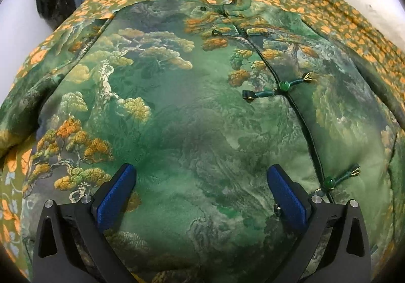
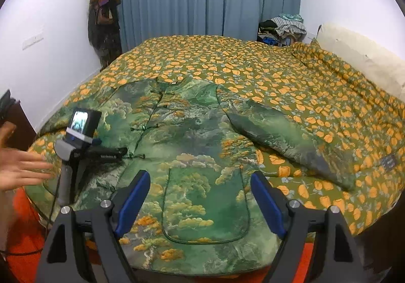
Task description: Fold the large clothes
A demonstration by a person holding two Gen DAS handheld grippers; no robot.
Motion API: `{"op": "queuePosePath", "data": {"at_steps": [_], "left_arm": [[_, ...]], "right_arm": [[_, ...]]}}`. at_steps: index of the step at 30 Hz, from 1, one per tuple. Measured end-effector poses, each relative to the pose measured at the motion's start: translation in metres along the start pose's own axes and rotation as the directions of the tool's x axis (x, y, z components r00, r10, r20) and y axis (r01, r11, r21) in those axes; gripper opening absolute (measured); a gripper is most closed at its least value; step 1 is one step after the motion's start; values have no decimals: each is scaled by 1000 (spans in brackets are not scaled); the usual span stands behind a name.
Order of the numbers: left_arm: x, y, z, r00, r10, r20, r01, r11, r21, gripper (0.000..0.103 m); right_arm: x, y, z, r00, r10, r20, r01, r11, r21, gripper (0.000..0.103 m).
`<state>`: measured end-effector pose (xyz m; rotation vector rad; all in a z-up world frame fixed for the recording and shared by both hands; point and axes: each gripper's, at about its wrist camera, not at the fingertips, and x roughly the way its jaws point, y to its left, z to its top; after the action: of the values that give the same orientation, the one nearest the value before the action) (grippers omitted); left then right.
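The green landscape-print jacket [image 2: 192, 136] lay spread face up on the bed, across the orange-flowered bedspread [image 2: 291, 75], collar toward the curtain and hem near the bed's front edge. Its front was fastened by a row of knotted frog buttons [image 1: 283, 86] down a dark piped seam. One sleeve [image 2: 286, 141] stretched out flat to the side in the right wrist view; a patch pocket [image 2: 205, 204] sat near the hem.

Nothing looked folded yet, so this appeared to be the very start: the garment laid out and the tools coming in for a first fold.

The left tool [image 1: 201, 174] hovered close over the jacket's front panel, jaws spread wide, with cloth below them but nothing pinched. The right tool [image 2: 200, 181] hung over the pocket area, likewise released and empty. In the right wrist view the left tool's body showed over the jacket, with a bare hand [image 2: 22, 169] open just beside its grip.

The next move would likely call for pinching a sleeve or side edge and carrying it across toward the button line, keeping the cloth flat
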<state>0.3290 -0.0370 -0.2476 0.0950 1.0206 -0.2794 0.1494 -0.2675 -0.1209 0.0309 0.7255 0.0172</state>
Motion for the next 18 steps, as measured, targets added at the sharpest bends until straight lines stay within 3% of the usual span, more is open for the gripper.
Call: {"op": "queuePosePath", "data": {"at_steps": [6, 18], "left_arm": [[2, 0, 1, 1000, -1, -1, 1, 1000, -1, 103], [2, 0, 1, 1000, 0, -1, 0, 1000, 0, 103]], "right_arm": [[3, 6, 2, 1000, 29, -8, -29, 1000, 3, 83], [-3, -2, 5, 1000, -2, 5, 2, 1000, 16, 83]]}}
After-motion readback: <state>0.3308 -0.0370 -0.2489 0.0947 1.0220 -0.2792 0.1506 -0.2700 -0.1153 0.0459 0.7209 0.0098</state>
